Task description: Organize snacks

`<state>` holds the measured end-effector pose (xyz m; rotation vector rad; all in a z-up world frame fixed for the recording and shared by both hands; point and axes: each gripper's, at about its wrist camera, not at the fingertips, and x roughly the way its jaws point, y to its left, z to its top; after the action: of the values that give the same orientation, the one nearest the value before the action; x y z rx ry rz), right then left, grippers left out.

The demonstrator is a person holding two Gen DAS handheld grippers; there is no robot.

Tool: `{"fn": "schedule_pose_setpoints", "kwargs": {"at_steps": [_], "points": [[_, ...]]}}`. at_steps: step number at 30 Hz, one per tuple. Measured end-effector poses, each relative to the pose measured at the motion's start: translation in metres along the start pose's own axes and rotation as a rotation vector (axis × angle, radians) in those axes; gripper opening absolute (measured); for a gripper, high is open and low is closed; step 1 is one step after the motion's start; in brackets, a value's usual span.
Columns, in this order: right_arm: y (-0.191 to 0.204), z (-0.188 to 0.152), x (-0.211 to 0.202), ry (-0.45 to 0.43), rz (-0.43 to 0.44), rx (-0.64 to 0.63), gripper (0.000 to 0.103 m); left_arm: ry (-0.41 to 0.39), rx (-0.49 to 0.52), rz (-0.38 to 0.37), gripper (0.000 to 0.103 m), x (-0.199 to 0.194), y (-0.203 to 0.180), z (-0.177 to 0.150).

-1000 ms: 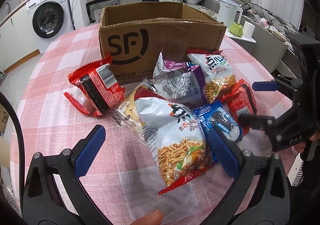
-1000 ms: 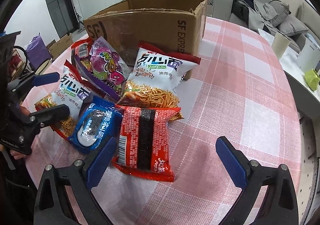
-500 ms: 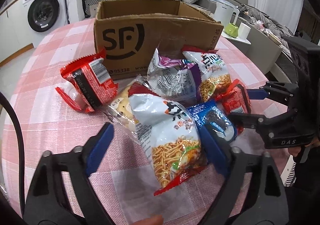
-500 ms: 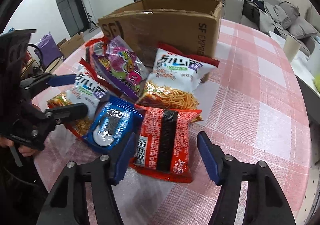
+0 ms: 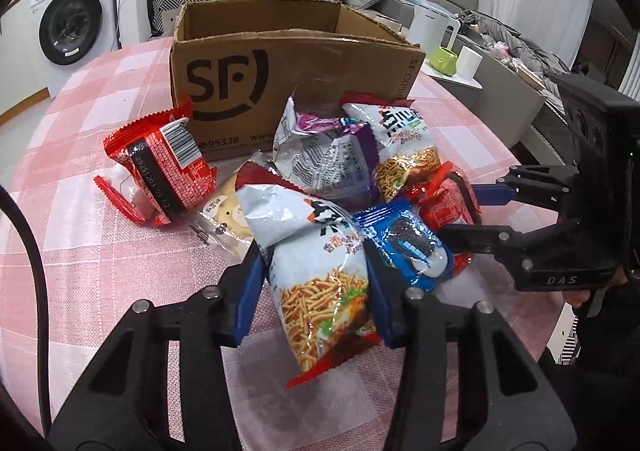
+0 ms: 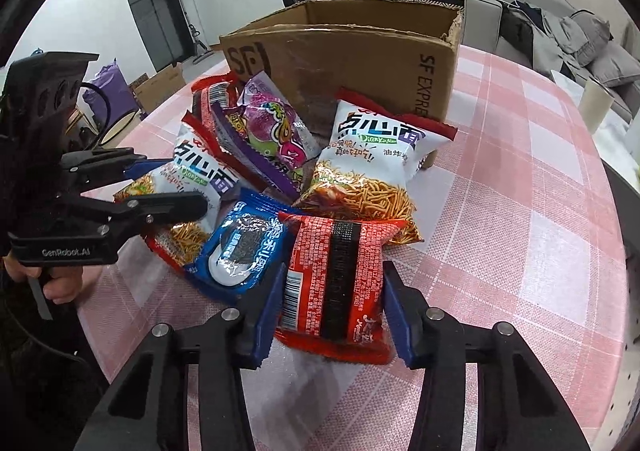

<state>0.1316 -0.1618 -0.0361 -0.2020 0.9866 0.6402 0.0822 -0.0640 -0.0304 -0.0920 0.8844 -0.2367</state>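
L gripper point(image 5: 316, 287) now clamped on the near noodle-snack bag point(image 5: 320, 271) — both blue pads pressing its sides, bag pinched narrow between them. A sec ago the jaws were wide apart either side of it, so grasp just completed. Bag's bottom edge still on the tablecloth point(image 5: 80, 251), not lifted.

R gripper point(image 6: 332, 303) same story: was fully spread, now shut on the red packet point(image 6: 336, 279), pads on its left and right edges. Packet still lying flat.

Outward from L claw: blue cookie pack point(image 5: 408, 247) touching the held bag at 2 o'clock; clear cracker pack point(image 5: 224, 219) at 11; second red packet point(image 5: 160, 171) further out at 10, apart from the pile; purple bag point(image 5: 332, 155) at 12, another noodle bag point(image 5: 404, 147) at 1. SF cardboard box point(image 5: 280, 71) behind all at 12, open top, nothing visible inside from either view.

From R claw: blue pack just beside at 10, noodle bag at 12 leaning on the box front.

Read: both grasps set simultaneously, neither hand has travelled. Next prob lift + carry to the box at 12. Risk — puffy bags may slip in the pinch; blue pack overlaps both held items, could get dragged.
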Motion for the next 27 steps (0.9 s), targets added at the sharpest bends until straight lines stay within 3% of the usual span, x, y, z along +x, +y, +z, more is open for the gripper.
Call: {"fn": "schedule_pose_setpoints", "kwargs": {"at_steps": [12, 27], "points": [[0.004, 0.001, -0.017, -0.054, 0.006, -0.041, 0.044, -0.07, 0.017, -0.013, 0.042, -0.023, 0.003, -0.001], [-0.008, 0.014, -0.05, -0.188, 0.002, 0.056, 0.044, -0.177, 0.01, -0.016, 0.042, -0.064, 0.008, 0.007]]}}
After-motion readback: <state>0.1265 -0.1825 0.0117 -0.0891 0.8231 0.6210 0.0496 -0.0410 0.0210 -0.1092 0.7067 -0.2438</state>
